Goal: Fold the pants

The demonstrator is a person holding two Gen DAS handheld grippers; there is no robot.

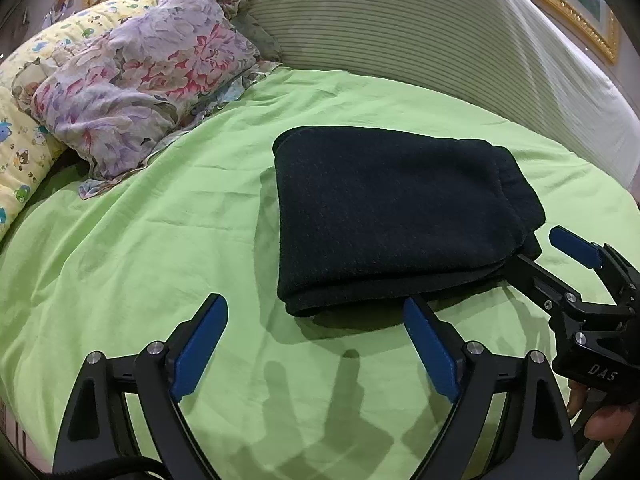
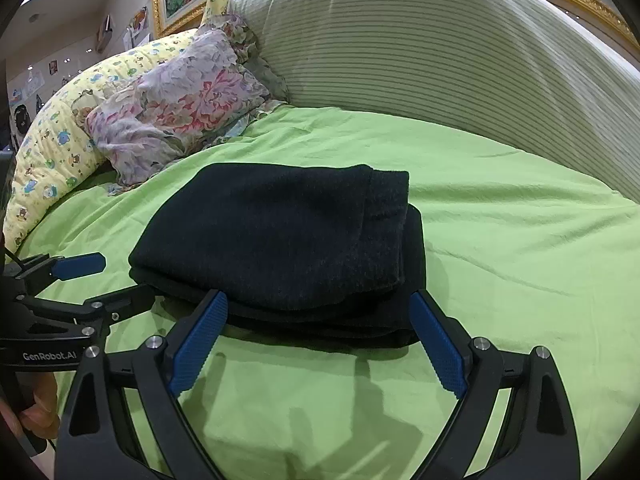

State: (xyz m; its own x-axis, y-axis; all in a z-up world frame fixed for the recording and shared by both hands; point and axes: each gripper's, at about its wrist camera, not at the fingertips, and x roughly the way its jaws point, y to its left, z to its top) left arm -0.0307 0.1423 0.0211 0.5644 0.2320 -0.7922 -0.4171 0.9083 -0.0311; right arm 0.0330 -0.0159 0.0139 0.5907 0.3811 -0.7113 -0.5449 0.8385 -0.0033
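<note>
So we've got the dark pants sitting folded up into a thick, roughly rectangular stack on the green bedsheet, more or less in the middle of the bed. You can see several layers stacked along the near edge, and the top layer is a bit shorter on the right side, so the lower layers peek out there.

Our left gripper is spread wide with nothing between its blue pads. It sits low over the sheet just in front of the stack's near-left corner; its right finger tip is right at the bottom edge of the pants, but we can't tell if it's actually touching.

Our right gripper is released too, jaws wide apart, nothing pinched. From the right wrist view its two fingertips sit right up against the near edge of the stack, roughly bracketing its right half. In the left wrist view it shows up at the stack's right corner, with one finger tucked in by the lower layers.

Behind all this there's a floral pillow on the left, a yellow cartoon-print quilt curled along that side, and a striped headboard cushion at the back.
</note>
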